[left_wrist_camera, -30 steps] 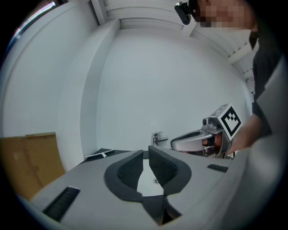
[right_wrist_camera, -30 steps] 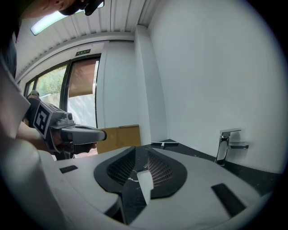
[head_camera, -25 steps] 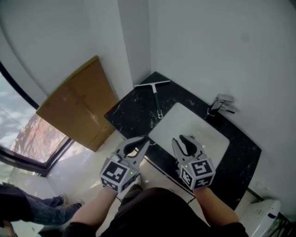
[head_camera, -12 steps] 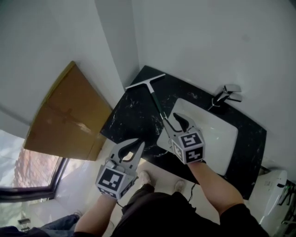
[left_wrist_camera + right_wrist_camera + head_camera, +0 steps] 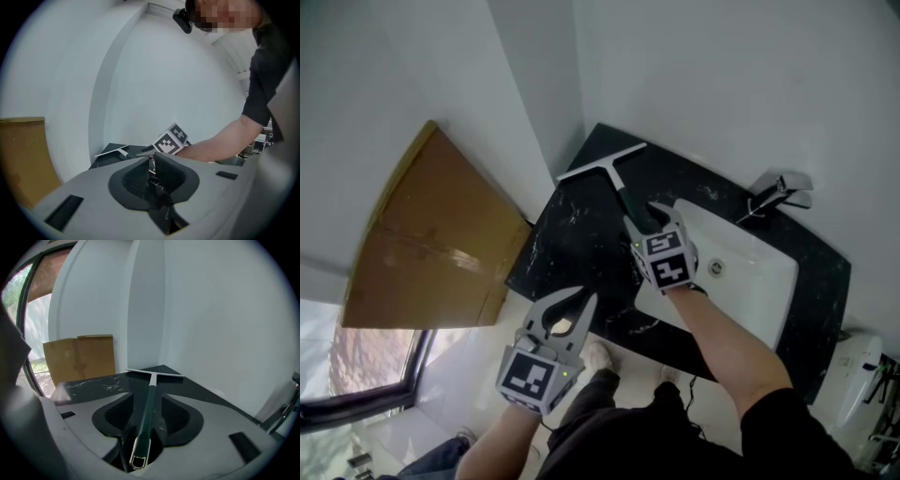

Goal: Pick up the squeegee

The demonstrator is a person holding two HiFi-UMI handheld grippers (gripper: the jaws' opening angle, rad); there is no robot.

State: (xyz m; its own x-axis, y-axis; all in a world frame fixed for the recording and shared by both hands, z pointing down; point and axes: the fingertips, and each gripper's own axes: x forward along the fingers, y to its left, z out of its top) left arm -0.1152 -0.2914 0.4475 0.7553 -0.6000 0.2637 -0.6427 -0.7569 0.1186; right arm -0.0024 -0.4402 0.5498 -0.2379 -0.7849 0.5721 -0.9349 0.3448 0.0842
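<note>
The squeegee [image 5: 620, 186] lies on the black marble counter [image 5: 572, 246], with its pale blade at the far corner by the wall and its dark green handle [image 5: 148, 405] running back toward the sink. My right gripper [image 5: 649, 215] is down over that handle. Its jaws are opening, and the handle lies between them with neither pad pressed on it. The handle's metal hanging loop sits deep in the throat of the right gripper [image 5: 147, 400]. My left gripper [image 5: 582, 301] hangs off the counter's near edge, shut and holding nothing. In the left gripper view the squeegee [image 5: 111, 152] shows beyond that gripper [image 5: 151, 161].
A white sink basin [image 5: 748, 281] with a chrome faucet [image 5: 779, 192] is set in the counter right of the squeegee. White walls meet in a corner behind the blade. A large cardboard sheet [image 5: 431, 234] leans on the wall to the left, above a window [image 5: 356, 375].
My right gripper has moved forward and down over the counter until the squeegee handle lies between its jaws, which stand wider. My left gripper stayed low by the counter's edge.
</note>
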